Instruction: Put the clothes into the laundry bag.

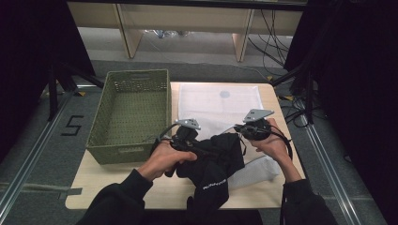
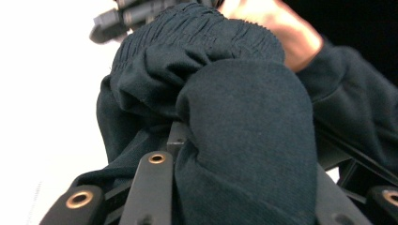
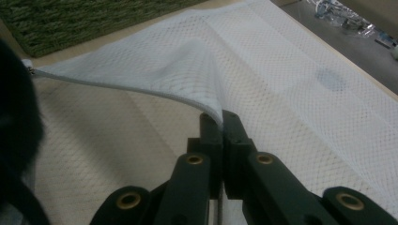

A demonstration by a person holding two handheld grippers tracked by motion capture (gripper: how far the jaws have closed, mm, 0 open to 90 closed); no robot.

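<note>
A black garment (image 1: 220, 159) with white lettering hangs bunched over the table's front. My left gripper (image 1: 199, 146) is shut on it; in the left gripper view the dark cloth (image 2: 244, 117) wraps over the jaws of that gripper (image 2: 239, 157). A white mesh bag (image 1: 216, 101) lies flat on the table. My right gripper (image 1: 238, 130) is shut on the bag's zippered edge. In the right gripper view that gripper (image 3: 220, 119) pinches the rim and lifts the top layer of the mesh bag (image 3: 281, 70) off the bottom one, so the mouth gapes toward the garment (image 3: 14, 117).
An empty green woven basket (image 1: 136, 72) stands on the left of the wooden table (image 1: 117, 187), right beside the bag. The floor drops away past the table's edges, with metal rails and cables on both sides. The basket's corner (image 3: 70, 23) lies beyond the bag.
</note>
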